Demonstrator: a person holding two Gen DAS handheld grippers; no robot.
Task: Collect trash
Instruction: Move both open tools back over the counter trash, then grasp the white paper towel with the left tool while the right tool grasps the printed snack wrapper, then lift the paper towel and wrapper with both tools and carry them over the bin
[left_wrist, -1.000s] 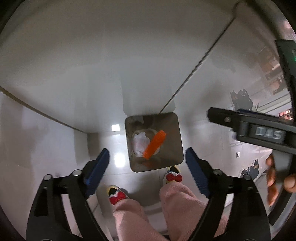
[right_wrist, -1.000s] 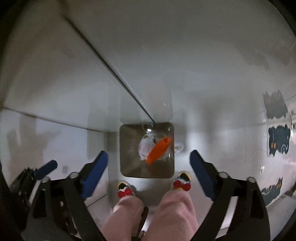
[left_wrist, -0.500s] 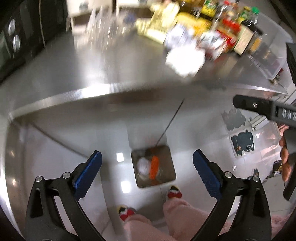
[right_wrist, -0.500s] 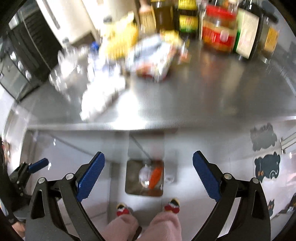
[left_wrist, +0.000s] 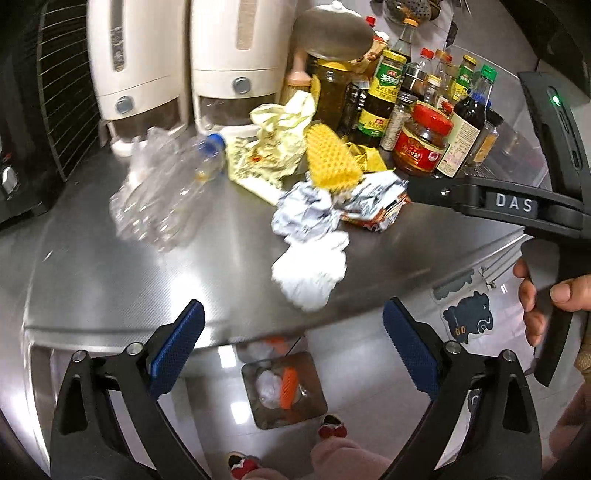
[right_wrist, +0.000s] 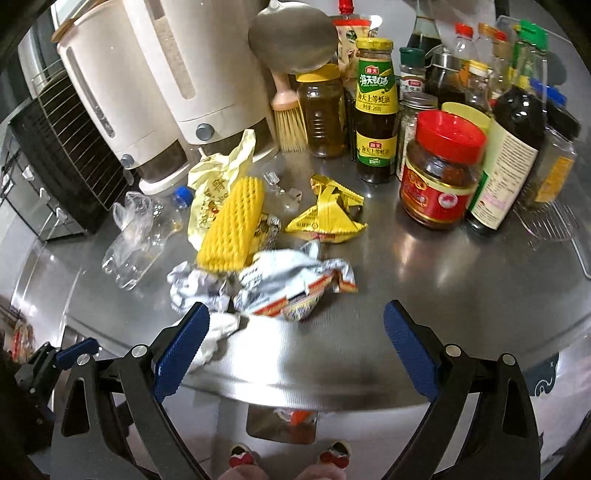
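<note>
Trash lies on the steel counter (left_wrist: 92, 280): a crushed clear bottle (left_wrist: 162, 192) (right_wrist: 140, 236), a white tissue wad (left_wrist: 312, 269) (right_wrist: 218, 332), crumpled silver snack wrappers (left_wrist: 310, 214) (right_wrist: 291, 284), a yellow foam net (left_wrist: 328, 158) (right_wrist: 232, 225), a pale yellow bag (left_wrist: 269, 147) (right_wrist: 218, 177) and a yellow wrapper (right_wrist: 328, 218). A bin (left_wrist: 284, 387) (right_wrist: 282, 424) on the floor holds an orange piece (left_wrist: 288, 384) and white trash. My left gripper (left_wrist: 291, 350) is open and empty above the counter's front edge. My right gripper (right_wrist: 295, 354) is open and empty, close to the silver wrappers.
Sauce bottles and jars (right_wrist: 439, 170) (left_wrist: 421, 144) crowd the back right. Two white dispensers (left_wrist: 184, 62) (right_wrist: 155, 81) and a brush (right_wrist: 288, 118) stand at the back. A black rack (right_wrist: 62, 155) is at the left. The right gripper's body (left_wrist: 513, 206) reaches in from the right in the left wrist view.
Both grippers have swung up from looking down at the floor bin to facing the counter with the trash. Both stay open and empty.
</note>
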